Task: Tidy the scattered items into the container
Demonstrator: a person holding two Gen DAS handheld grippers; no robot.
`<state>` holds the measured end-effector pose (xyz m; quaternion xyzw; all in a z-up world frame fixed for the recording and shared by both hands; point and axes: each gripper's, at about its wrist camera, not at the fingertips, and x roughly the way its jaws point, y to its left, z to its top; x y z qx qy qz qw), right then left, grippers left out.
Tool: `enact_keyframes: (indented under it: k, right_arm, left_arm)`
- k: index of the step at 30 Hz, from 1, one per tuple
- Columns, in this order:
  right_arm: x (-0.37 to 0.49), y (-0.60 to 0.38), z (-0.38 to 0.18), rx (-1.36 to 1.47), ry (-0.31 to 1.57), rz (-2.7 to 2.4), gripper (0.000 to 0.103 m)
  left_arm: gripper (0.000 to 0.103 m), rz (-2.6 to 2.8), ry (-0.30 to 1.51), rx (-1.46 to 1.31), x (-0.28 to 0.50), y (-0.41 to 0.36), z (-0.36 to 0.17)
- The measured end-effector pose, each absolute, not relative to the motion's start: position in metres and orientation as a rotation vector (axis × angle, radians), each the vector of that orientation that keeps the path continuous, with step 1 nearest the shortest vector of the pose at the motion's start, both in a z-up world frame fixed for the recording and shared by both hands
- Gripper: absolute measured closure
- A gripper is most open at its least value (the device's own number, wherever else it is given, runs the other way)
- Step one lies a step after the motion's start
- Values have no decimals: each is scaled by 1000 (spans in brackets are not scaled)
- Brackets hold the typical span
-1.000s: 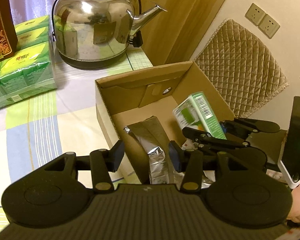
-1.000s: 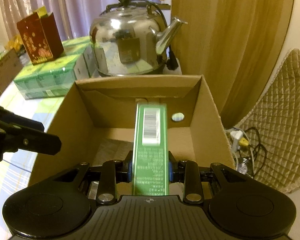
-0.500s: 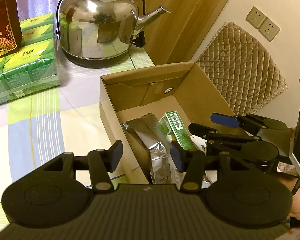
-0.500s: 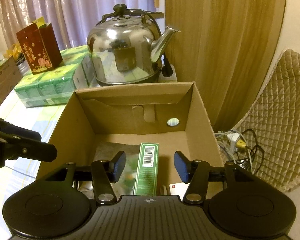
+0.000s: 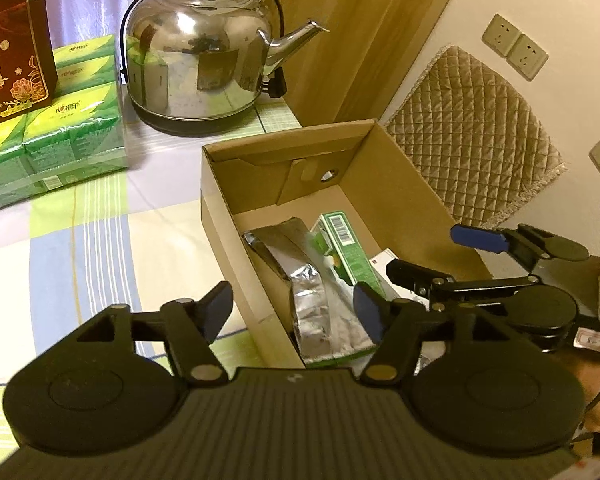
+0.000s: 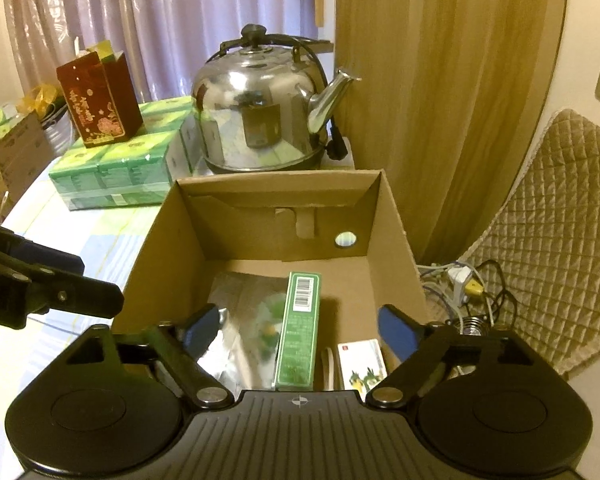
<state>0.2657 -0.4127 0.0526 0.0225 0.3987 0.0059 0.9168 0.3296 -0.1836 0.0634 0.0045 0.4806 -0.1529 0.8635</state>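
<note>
- Green carton (image 6: 298, 330) lies flat inside the cardboard box (image 6: 394, 232), leaning on the foil bag (image 5: 300, 272), with a small white pack (image 6: 360, 364) beside it.
- Our right gripper (image 6: 300, 332) hangs just above the carton, fingers spread wide, empty.
- Our left gripper (image 5: 294, 308) has fingers apart, empty, straddling the box's near-left wall over the table (image 5: 80, 248).
- To do the step well, we judge: lift the right gripper straight up clear of the rim so nothing snags, then look for leftovers.
</note>
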Motion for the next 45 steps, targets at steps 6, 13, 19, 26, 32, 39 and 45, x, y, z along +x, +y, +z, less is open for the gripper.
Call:
enact_keyframes:
  k: [6, 13, 19, 26, 32, 39, 45]
  right_arm:
    - [242, -411, 68, 28, 811, 6, 9]
    - [211, -411, 83, 34, 795, -13, 2]
    - [183, -409, 94, 54, 785, -25, 2]
    - [146, -406, 102, 62, 785, -33, 2]
    - [112, -407, 108, 98, 774, -52, 2]
    - [73, -400, 124, 97, 754, -84, 2]
    - [45, -394, 137, 81, 711, -92, 2]
  left_arm:
    - [23, -300, 976, 15, 306, -186, 71]
    - [1, -260, 915, 33, 269, -185, 82]
    - [1, -257, 868, 59, 231, -192, 87]
    - [1, -259, 828, 49, 191, -199, 93]
    - [1, -251, 810, 51, 157, -203, 99]
    - [1, -223, 756, 61, 119, -206, 112]
    - [1, -209, 714, 61, 94, -206, 116]
